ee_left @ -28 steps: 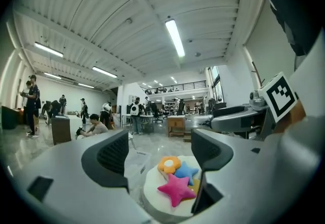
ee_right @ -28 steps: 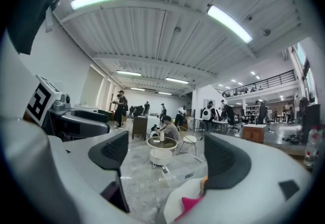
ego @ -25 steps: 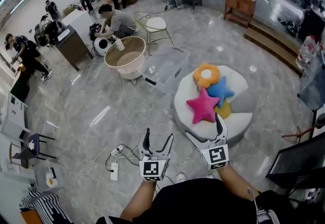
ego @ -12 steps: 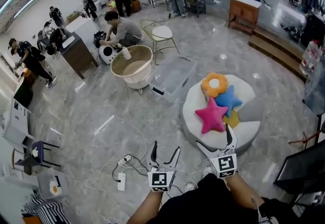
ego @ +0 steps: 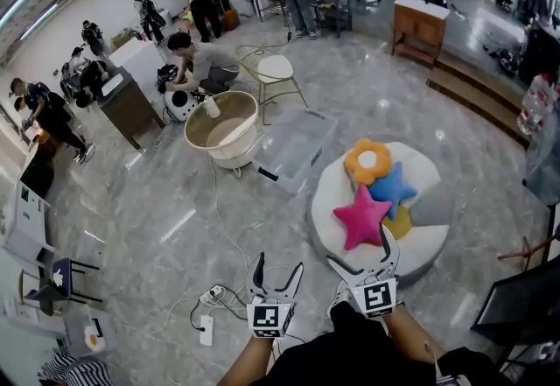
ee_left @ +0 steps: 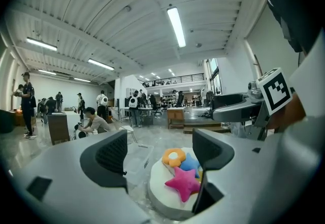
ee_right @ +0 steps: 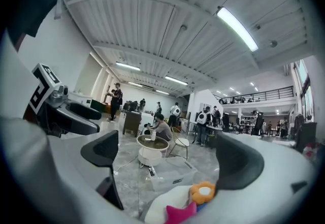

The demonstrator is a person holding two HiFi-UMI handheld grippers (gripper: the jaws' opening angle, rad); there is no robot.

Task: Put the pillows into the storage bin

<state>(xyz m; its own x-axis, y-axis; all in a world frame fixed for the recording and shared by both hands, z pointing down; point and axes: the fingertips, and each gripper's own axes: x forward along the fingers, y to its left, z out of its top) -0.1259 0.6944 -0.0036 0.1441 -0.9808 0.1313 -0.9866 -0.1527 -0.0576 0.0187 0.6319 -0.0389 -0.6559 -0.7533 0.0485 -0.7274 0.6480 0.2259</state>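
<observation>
Several pillows lie on a white round beanbag (ego: 332, 192): a pink star pillow (ego: 360, 217), a blue star pillow (ego: 392, 187), an orange flower pillow (ego: 367, 161) and a yellow one partly hidden beneath. A clear storage bin (ego: 296, 146) stands on the floor just left of the beanbag. My left gripper (ego: 275, 270) is open and empty over the floor, near me. My right gripper (ego: 366, 256) is open and empty at the beanbag's near edge, short of the pink star. The left gripper view shows the pink star pillow (ee_left: 184, 181) and the flower pillow (ee_left: 173, 156); the right gripper view shows the storage bin (ee_right: 172, 173).
A round beige tub on a white stand (ego: 220, 123) and a wire chair (ego: 273, 71) stand beyond the bin. A power strip (ego: 206, 330) and cables lie on the marble floor at my left. Several people work at the far left and back. A wooden cabinet (ego: 421, 24) stands far right.
The view has shifted as I stepped; the beanbag and bin sit slightly nearer and more central. Both grippers stay open and low in front of me.
</observation>
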